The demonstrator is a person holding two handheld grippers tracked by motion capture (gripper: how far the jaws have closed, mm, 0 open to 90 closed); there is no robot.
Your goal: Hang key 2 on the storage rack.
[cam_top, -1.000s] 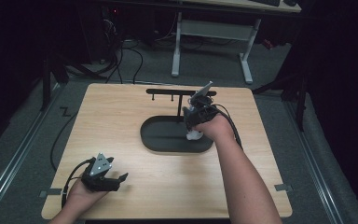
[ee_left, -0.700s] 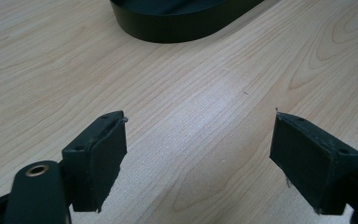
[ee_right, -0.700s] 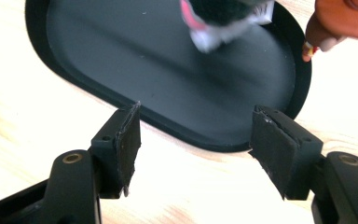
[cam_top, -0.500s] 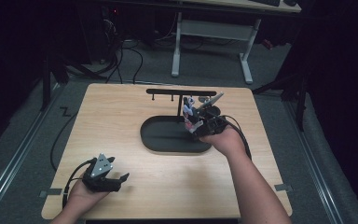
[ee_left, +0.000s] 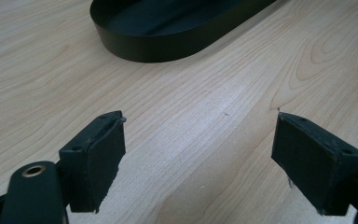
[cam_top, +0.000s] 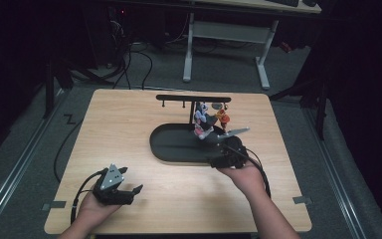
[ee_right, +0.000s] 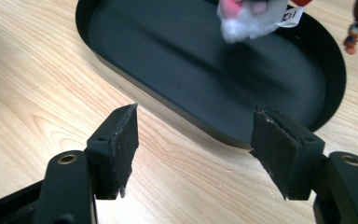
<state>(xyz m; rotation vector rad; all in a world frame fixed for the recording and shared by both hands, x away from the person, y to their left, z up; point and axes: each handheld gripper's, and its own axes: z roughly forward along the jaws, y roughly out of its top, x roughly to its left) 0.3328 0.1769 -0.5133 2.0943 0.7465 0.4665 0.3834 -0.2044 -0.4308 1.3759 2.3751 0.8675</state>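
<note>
1. A plush toy (cam_top: 202, 119), soft and probably light, is hanging from the black rack (cam_top: 194, 98) above the oval tray (cam_top: 171, 149).
2. The right gripper (ee_right: 196, 154), jaws just widening and empty, is hovering at the tray's rim.
3. The left gripper (ee_left: 198, 158) is resting open; the plush body looks like the easiest hold.

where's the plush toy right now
In the high view the plush toy hangs from the black rack, over the far right end of the black tray.

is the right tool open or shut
Open. In its own view the right tool has its jaws standing wide apart over bare wood, nothing between them; they have just been opening further.
</note>
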